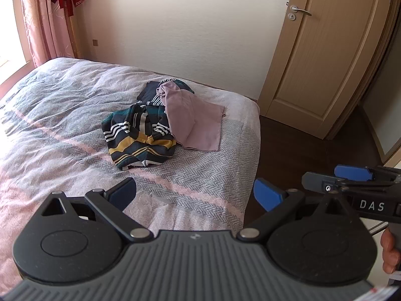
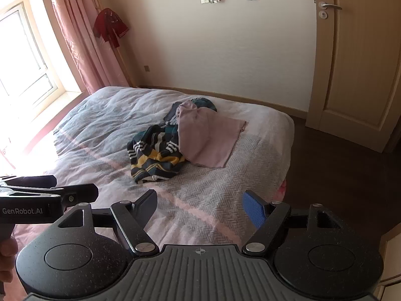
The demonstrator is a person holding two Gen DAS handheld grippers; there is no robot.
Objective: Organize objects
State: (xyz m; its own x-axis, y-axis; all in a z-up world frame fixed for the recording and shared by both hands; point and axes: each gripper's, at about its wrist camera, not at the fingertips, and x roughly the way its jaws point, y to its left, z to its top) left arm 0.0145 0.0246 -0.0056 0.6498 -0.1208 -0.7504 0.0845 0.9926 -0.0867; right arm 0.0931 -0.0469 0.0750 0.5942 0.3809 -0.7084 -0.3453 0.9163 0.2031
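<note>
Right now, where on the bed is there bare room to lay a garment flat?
Bare blanket runs from the striped garment toward the window side. A second free strip lies between the clothes and the open left gripper. Crowded: bed centre, where the mauve cloth overlaps the striped garment. The right gripper is open, empty.

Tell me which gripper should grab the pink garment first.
Probably the right gripper. The pink garment lies on the right side of the pile, nearest the bed's door-side edge, and the right gripper is on that side. Both grippers are open and short of the clothes, so the margin is slight.
</note>
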